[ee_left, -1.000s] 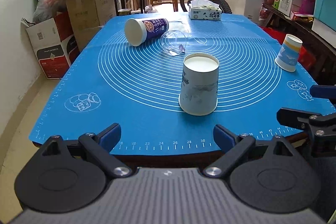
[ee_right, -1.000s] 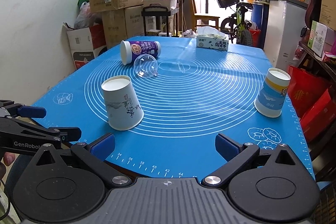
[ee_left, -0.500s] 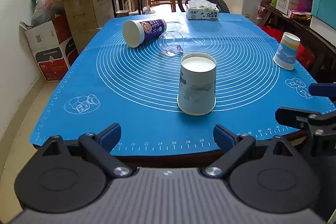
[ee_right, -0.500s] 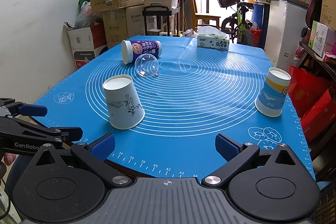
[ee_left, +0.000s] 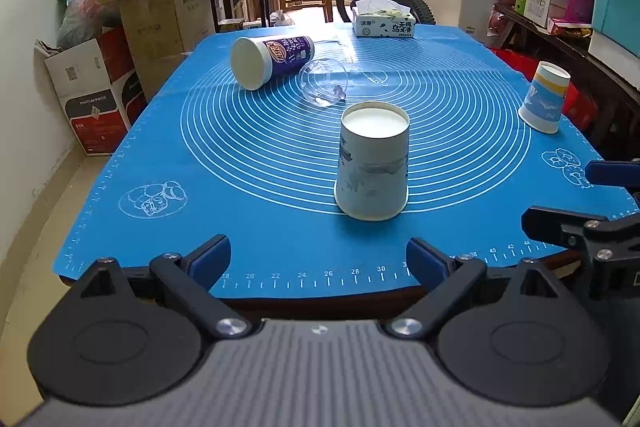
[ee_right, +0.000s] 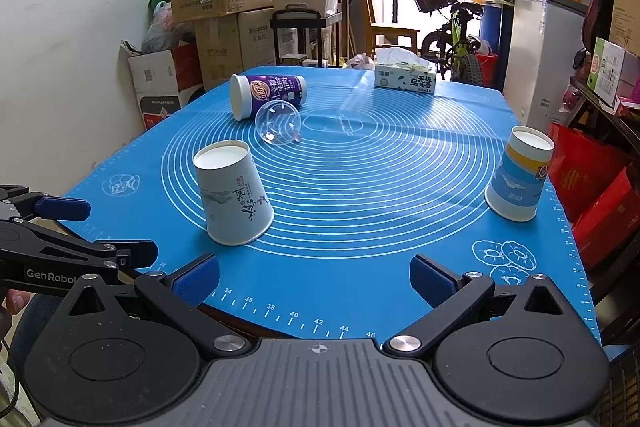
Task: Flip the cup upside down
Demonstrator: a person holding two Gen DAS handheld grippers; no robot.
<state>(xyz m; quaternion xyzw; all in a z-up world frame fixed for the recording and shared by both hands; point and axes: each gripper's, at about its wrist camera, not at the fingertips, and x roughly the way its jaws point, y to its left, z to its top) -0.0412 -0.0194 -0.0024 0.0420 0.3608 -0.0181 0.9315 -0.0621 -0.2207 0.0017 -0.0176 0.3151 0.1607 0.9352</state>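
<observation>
The white cup stands upside down near the tabletop's near edge, just ahead of the left gripper; both it and the right gripper gape wide, empty

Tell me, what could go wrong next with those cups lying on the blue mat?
The purple cup and the clear cup lie on their sides, touching, so grabbing one may set the other rolling. The clear cup is see-through and easy to misjudge. The yellow-banded cup stands near the mat's right edge, so a bump could knock it off.
</observation>
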